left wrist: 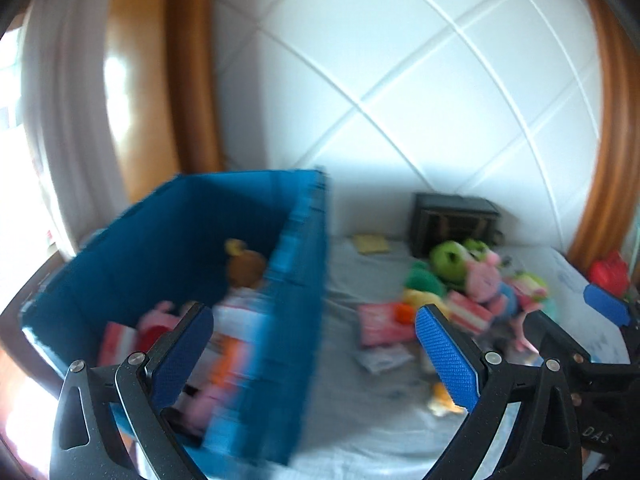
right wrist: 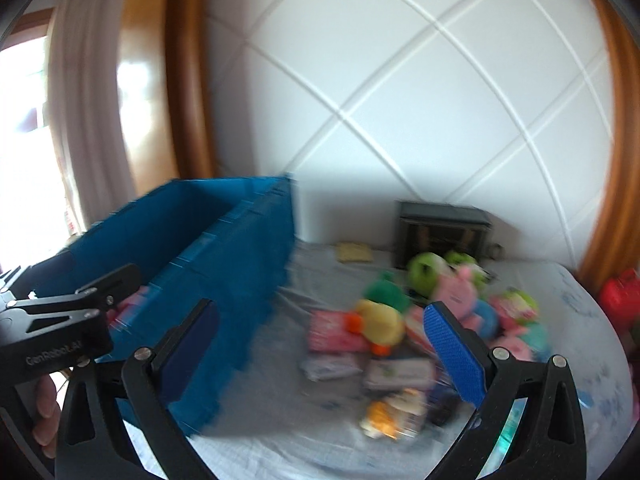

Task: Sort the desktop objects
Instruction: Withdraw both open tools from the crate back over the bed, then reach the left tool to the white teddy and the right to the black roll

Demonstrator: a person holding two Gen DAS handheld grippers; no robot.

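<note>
From the left wrist, we see our left gripper (left wrist: 316,356) with its blue pads spread wide and nothing between them. It hangs over the near corner of the blue storage bin (left wrist: 256,248), which sits on the grey sheet (left wrist: 360,420) and already holds several toys, among them a brown plush (left wrist: 246,264) and some pink items too blurred to name. We judge the bin is the sorting target, so toys dropped there are done. To the right lies the unsorted pile: a green plush (left wrist: 450,258), a pink pig plush (left wrist: 486,280) and a pink packet (left wrist: 380,324). The right gripper (left wrist: 606,310) shows at the far right edge.

From the right wrist, our right gripper (right wrist: 322,356) is likewise spread wide and empty, pointing toward the pile. A yellow duck plush (right wrist: 380,322) lies just beyond its fingertips, with flat packets (right wrist: 396,374) beside it and a dark box (right wrist: 442,232) against the white padded wall (right wrist: 400,80). The left gripper appears at the left edge, over the bin. With both sets of jaws empty, we reckon the next pick comes from the pile.
</note>
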